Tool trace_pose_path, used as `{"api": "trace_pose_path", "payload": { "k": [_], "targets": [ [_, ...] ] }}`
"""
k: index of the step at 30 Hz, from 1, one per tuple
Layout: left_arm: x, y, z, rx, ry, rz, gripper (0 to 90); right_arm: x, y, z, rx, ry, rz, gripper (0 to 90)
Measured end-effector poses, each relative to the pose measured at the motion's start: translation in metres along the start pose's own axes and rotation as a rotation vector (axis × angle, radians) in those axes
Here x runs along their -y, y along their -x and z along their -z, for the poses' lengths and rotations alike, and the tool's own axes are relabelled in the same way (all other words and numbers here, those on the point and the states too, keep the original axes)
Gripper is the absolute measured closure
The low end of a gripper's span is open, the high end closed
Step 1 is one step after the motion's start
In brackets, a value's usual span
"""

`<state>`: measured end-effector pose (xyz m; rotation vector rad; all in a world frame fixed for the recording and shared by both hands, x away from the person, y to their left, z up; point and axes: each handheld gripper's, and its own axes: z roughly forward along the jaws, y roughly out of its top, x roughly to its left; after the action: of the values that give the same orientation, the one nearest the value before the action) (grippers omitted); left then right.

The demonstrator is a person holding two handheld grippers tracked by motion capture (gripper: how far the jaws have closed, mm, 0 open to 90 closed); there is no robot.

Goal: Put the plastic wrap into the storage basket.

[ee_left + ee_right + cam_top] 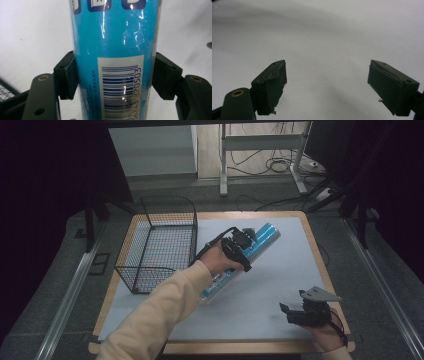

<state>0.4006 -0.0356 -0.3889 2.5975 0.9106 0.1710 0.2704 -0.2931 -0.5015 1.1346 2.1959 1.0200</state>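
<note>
Two grippers at a white-covered table (280, 270), one per hand. Nearest, at the front right edge in the high view, right gripper (296, 312) sits low over the white sheet, grey three-cornered plate on top, hand behind it. Right gripper (327, 87) in its own view: jaws spread wide apart, nothing between them, plain white surface beyond.

Farther in, near the table's middle, left gripper (239, 251) is clamped across a long blue tube (260, 240), cream sleeve (160, 315) reaching in from the bottom. Tube lies diagonally, near end hidden under the forearm, far end pointing up-right toward the table's far side; cannot tell if it is lifted or resting on the sheet.

Left gripper (113, 75) in its own view: both black pads pressed against the tube's sides. Blue tube (115, 37) is glossy cyan, shrink-wrapped film with glare streaks, white label with dark blue barcode and digits, small print beside it, dark blue squares near the top.

Farthest, at the table's far left, black wire basket (160, 245), just beside the left hand; corner of basket (6, 91) mesh shows in the left gripper view.
</note>
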Motion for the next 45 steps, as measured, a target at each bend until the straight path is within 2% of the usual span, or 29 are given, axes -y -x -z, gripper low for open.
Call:
{"api": "trace_pose_path", "payload": {
  "k": [9,19,30,32,39,45],
  "targets": [
    [-0.011,-0.006,0.019,-0.03,0.004,-0.008,31.6,0.0,0.001,0.0,0.0,0.001,0.001,15.8],
    [-0.018,-0.017,0.034,-0.052,0.009,0.006,31.7,0.0,0.001,0.001,-0.002,0.005,-0.003,15.8],
    [-0.035,-0.027,0.054,-0.09,0.023,0.014,31.7,0.0,0.0,0.001,-0.004,0.001,-0.006,15.8],
    [-0.036,-0.028,0.056,-0.098,0.018,0.007,31.7,0.001,0.0,0.001,-0.003,0.001,-0.007,15.8],
    [-0.036,-0.039,0.065,-0.116,0.019,0.017,31.7,0.001,0.001,0.001,-0.005,0.001,-0.007,15.8],
    [-0.033,-0.051,0.073,-0.138,0.034,0.043,31.7,0.001,0.001,0.001,-0.004,0.001,-0.009,15.8]
  ]
}}
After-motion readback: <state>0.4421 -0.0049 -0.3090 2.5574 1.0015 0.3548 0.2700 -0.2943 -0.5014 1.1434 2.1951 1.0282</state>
